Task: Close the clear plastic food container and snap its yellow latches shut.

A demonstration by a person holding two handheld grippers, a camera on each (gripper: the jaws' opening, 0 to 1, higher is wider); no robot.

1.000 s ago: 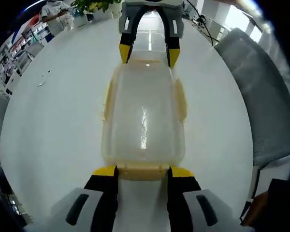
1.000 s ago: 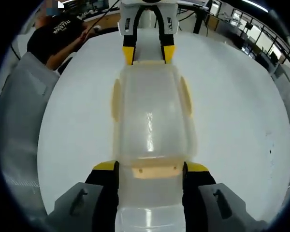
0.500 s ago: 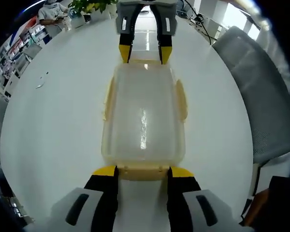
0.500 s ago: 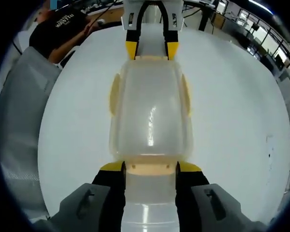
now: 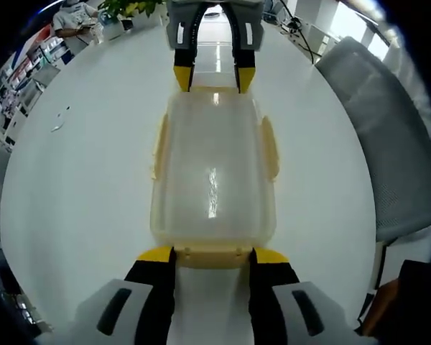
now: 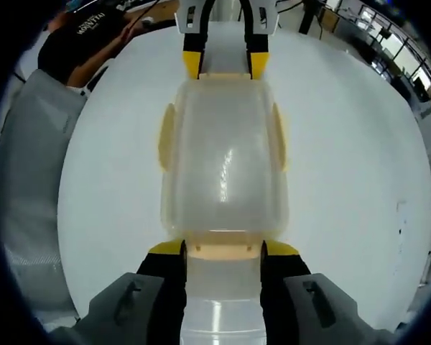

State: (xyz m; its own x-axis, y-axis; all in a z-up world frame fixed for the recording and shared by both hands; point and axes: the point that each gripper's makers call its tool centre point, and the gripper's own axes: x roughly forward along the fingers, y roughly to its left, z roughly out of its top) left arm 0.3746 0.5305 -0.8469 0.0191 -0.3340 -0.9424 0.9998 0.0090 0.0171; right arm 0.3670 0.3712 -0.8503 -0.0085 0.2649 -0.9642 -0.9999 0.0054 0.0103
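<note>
Left gripper view: your left gripper [image 5: 211, 256] has its jaws spread on both sides of the yellow latch [image 5: 210, 255] at the near end of the clear plastic food container [image 5: 213, 176]. The box sits in the middle of the white desk [image 5: 72, 187] with its lid already on. Your right gripper [image 6: 222, 250] stands the same way at the other end latch [image 6: 223, 249], jaws spread. The two side latches [image 6: 166, 136] look like they stick out. You are at the snapping step. Next, I think you push each end latch down until it clicks.
</note>
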